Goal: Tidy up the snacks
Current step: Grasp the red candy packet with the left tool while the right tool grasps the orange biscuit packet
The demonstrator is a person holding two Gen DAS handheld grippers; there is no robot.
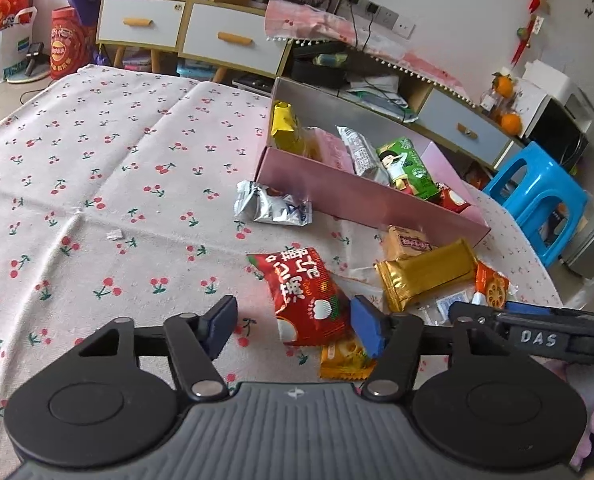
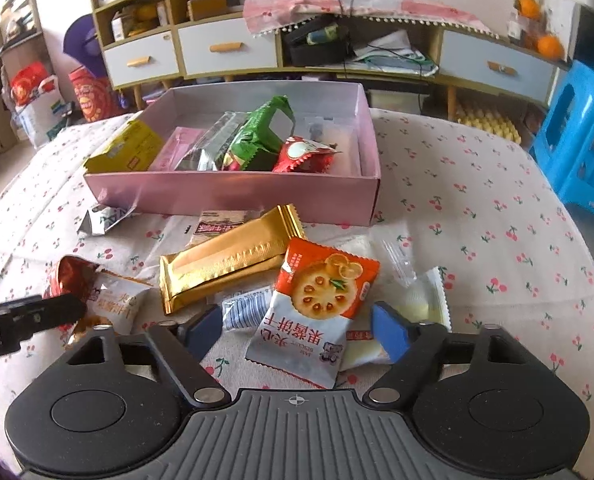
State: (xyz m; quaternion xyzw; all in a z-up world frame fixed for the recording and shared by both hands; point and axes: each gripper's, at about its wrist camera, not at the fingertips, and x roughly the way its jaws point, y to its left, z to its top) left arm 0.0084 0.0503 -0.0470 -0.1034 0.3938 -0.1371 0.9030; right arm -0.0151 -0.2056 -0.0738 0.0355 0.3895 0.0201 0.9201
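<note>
My left gripper [image 1: 293,326] stands open over a red snack packet [image 1: 305,296] lying on the cherry-print cloth. Its right pad is at the packet's edge and its left pad is clear of it. A small orange packet [image 1: 345,358] lies beneath. My right gripper [image 2: 297,332] is open astride an orange-and-white biscuit packet [image 2: 317,300], with neither pad pressing on it. A gold packet [image 2: 229,264] and clear wrappers lie just beyond. The pink box [image 2: 233,196] behind them holds yellow, pink, silver, green and red snacks.
A crumpled silver pouch [image 1: 271,206] lies by the box's near left corner. A blue plastic stool [image 2: 581,140] stands past the table's right edge. A low cabinet with drawers [image 2: 229,50] runs along the back wall. Bare cloth [image 1: 97,200] spreads to the left.
</note>
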